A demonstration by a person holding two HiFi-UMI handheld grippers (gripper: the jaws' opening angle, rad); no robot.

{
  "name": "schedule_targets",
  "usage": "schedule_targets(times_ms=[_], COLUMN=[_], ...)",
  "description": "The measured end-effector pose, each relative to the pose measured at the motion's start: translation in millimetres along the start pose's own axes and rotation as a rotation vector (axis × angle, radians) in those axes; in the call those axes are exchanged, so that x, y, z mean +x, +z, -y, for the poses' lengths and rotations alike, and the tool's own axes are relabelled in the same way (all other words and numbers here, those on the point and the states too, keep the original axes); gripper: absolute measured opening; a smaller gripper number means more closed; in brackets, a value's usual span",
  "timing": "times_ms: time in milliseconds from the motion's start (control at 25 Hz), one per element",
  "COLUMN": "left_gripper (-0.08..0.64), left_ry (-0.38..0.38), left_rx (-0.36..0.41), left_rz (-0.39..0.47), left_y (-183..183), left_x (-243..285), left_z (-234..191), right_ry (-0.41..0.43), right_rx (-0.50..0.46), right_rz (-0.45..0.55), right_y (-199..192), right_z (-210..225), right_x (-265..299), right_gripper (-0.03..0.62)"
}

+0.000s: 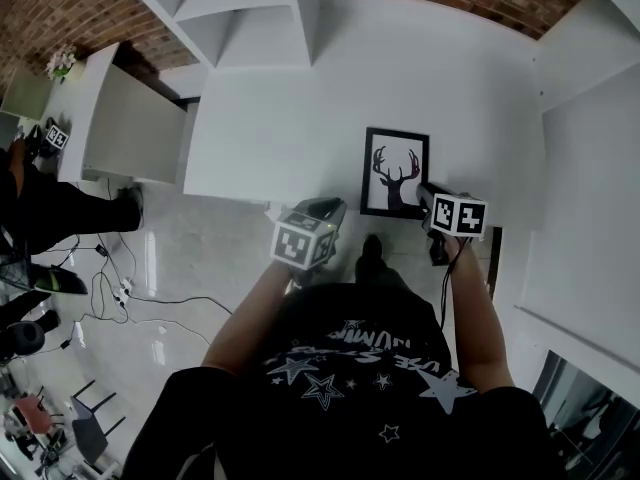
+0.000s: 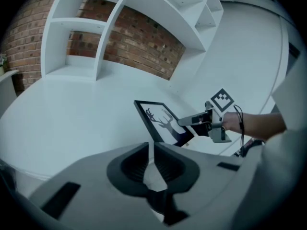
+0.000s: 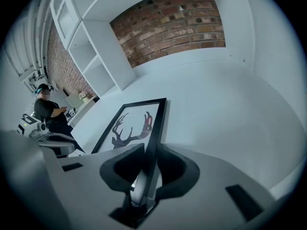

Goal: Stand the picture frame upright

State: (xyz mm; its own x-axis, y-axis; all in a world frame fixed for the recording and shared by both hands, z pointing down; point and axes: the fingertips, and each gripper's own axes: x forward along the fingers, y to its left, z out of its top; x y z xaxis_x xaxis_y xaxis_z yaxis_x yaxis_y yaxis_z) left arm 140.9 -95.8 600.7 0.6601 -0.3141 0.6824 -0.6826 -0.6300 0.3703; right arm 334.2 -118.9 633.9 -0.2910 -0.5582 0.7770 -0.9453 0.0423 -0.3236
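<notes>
The picture frame is black with a deer-head silhouette on white, and it rests on the white table near the front edge. I cannot tell whether its near end is off the surface. My right gripper is shut on the frame's near right corner. In the right gripper view the frame's right edge runs straight between the pads of the right gripper. My left gripper is shut and holds nothing, just left of the frame at the table's front edge. The left gripper view shows the frame beyond the left gripper.
White shelf units stand at the table's back against a brick wall. A white counter is on the left. A person stands beyond it, with cables on the floor nearby.
</notes>
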Motion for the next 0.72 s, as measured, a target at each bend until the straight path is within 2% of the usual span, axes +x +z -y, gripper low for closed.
schedule_targets(times_ms=[280, 360, 440, 720], left_gripper=[0.030, 0.135, 0.170, 0.172], left_ry=[-0.137, -0.189, -0.214, -0.291], left_rx=[0.006, -0.022, -0.045, -0.123], left_rz=[-0.097, -0.137, -0.163, -0.190], left_y=[-39.6, -51.1, -55.8, -46.7], left_x=[-2.2, 0.2, 2.7, 14.5], left_z=[17.1, 22.5, 24.5, 28.5], right_ry=[-0.012, -0.017, -0.023, -0.039], right_rx=[0.017, 0.020, 0.021, 0.058], right_rz=[-0.014, -0.019, -0.020, -0.006], right_y=[-24.2, -29.2, -32.6, -39.5], right_z=[-18.8, -23.0, -27.3, -34.1], right_x=[-9.5, -10.2, -10.7, -13.3], right_gripper=[0.087, 0.087, 0.086, 0.086])
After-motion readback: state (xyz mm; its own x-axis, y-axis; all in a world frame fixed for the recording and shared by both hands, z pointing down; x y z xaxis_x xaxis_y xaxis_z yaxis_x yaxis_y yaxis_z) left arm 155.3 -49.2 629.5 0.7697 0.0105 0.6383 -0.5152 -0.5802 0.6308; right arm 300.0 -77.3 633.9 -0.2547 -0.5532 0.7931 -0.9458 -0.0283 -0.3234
